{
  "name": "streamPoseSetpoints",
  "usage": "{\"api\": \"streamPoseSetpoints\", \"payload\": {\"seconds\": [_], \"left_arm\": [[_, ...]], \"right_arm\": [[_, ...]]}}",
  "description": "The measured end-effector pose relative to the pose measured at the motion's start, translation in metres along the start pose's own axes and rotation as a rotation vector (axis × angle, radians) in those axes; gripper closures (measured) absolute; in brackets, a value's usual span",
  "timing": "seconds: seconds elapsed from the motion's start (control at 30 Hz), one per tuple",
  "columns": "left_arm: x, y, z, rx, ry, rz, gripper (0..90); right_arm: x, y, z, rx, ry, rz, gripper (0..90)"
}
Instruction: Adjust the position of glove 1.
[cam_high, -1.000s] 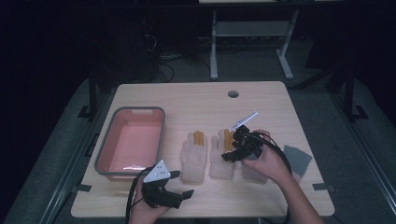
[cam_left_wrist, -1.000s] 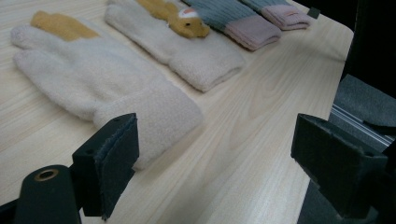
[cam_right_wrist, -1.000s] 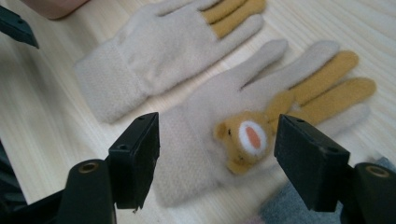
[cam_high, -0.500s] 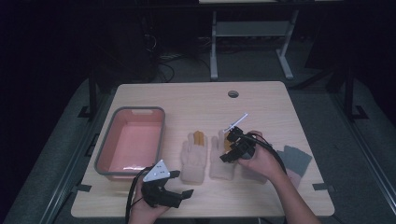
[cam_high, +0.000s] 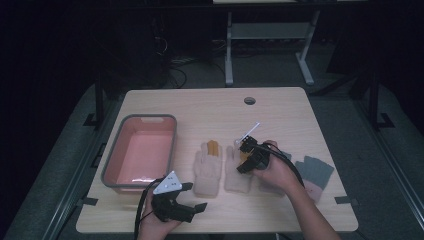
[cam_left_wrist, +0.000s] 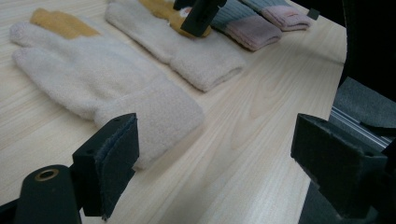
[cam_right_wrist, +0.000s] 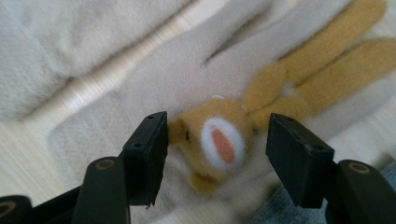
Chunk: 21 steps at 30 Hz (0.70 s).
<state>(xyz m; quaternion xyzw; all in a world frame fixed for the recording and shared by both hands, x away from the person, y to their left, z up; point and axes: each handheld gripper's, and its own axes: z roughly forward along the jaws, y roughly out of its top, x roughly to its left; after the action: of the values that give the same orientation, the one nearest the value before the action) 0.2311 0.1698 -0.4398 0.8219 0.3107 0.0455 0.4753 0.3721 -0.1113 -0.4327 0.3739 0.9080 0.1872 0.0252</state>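
Covering the right cream glove: right gripper.

Two cream gloves, perhaps two grey gloves, one tub

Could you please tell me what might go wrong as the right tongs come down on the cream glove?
The right tongs, jaws just closing, straddle the cream fleece glove's tan animal patch; they may pinch only the patch. The neighbouring cream fleece glove and the grey knit glove with pink cuff lie close and could be snagged.
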Motion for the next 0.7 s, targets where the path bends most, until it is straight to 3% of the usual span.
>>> {"api": "streamPoseSetpoints", "payload": {"seconds": [0.27,0.43,0.7], "left_arm": [[0.0007,0.0000,-0.0006,-0.004,0.000,-0.006,15.2],[0.0005,0.0001,-0.0005,0.002,-0.002,0.004,15.2],[0.0012,0.0000,-0.0005,-0.008,-0.004,-0.014,15.3]], "right_arm": [[0.0014,-0.0008,0.0061,0.011,-0.011,0.001,42.8],[0.0015,-0.0033,0.0053,0.011,-0.010,0.011,48.2],[0.0034,-0.0038,0.0032,0.002,-0.023,-0.002,57.9]]}}
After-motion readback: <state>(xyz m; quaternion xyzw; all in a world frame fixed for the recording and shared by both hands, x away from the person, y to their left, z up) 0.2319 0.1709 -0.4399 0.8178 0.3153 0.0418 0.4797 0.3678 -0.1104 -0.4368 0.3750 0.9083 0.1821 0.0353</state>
